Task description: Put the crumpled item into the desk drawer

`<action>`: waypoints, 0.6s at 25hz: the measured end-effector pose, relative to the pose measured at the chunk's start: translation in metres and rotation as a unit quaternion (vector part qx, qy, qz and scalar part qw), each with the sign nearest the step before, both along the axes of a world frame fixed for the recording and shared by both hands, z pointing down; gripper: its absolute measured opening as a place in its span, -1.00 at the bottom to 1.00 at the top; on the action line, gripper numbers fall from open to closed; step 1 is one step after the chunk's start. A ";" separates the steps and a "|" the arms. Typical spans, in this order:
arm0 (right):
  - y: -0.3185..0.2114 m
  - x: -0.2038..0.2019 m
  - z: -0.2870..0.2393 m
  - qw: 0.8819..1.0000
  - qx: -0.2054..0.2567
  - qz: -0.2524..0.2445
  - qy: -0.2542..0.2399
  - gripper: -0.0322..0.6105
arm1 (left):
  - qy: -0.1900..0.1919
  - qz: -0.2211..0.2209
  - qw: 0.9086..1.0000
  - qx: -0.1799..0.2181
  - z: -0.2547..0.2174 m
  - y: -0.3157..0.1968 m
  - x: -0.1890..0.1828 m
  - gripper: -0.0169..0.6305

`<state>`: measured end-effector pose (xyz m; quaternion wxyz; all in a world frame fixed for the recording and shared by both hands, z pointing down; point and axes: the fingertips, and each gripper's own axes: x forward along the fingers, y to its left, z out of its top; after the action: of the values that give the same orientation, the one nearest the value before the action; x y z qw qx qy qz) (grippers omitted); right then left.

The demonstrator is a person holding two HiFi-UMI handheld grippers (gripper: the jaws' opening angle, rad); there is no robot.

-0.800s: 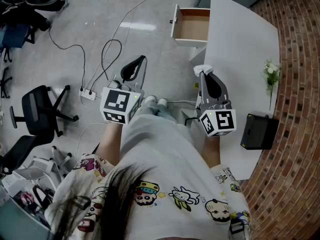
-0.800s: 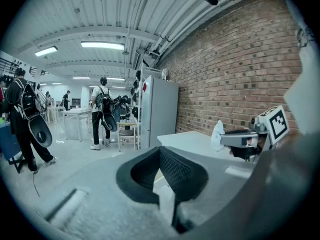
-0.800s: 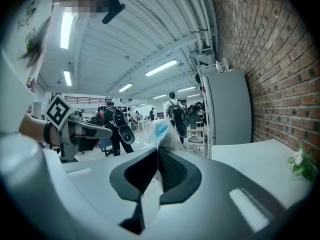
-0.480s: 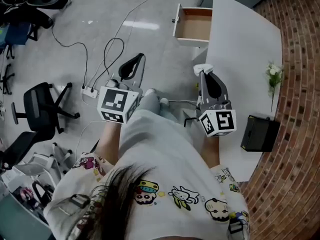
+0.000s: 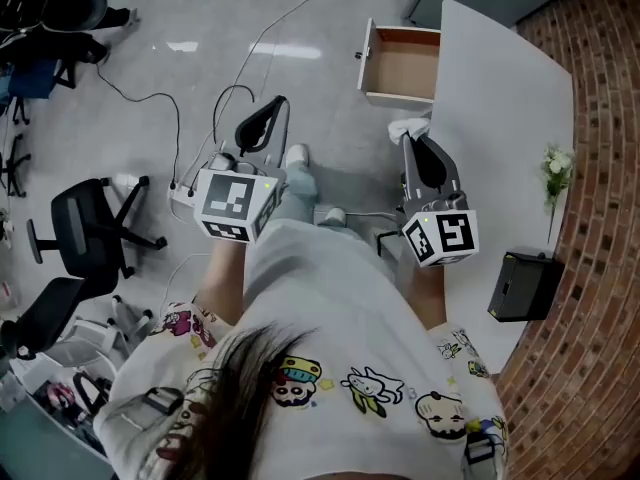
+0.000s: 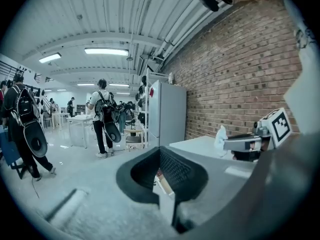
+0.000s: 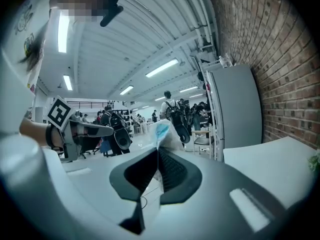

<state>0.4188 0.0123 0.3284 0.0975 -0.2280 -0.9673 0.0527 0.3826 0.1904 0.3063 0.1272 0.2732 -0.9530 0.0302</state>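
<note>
Drawer [image 5: 403,63] nearer beside white desk [image 5: 500,118]

the desk [image 5: 500,88] is white, and its open drawer [image 5: 402,68] is tan wood inside with white walls. the crumpled item [image 7: 162,130] is white with a pale blue patch. the brick wall [image 5: 600,218] is red-brown, the box [image 5: 525,286] black, and the shirt [image 5: 340,368] white with colourful cartoon prints.

text: none legible | labels: none | numbers: none | signs: none
</note>
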 end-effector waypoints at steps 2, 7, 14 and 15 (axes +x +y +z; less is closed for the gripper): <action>0.009 -0.023 0.002 1.000 0.005 0.000 0.004 -0.85 | -0.001 0.000 1.000 0.003 0.002 0.009 -0.024 -0.96; 0.035 -0.087 0.001 1.000 0.018 0.004 0.007 -0.85 | -0.002 0.001 1.000 0.011 0.001 0.040 -0.084 -0.96; 0.066 -0.156 -0.006 1.000 0.023 0.009 0.005 -0.85 | -0.006 -0.002 1.000 0.014 -0.003 0.079 -0.152 -0.96; 0.069 -0.163 -0.005 1.000 0.024 0.012 0.007 -0.85 | -0.004 -0.001 1.000 0.013 -0.002 0.082 -0.158 -0.96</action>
<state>0.2561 0.0808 0.3232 0.1089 -0.2140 -0.9702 0.0317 0.2242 0.2726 0.3044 0.1194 0.2741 -0.9541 0.0190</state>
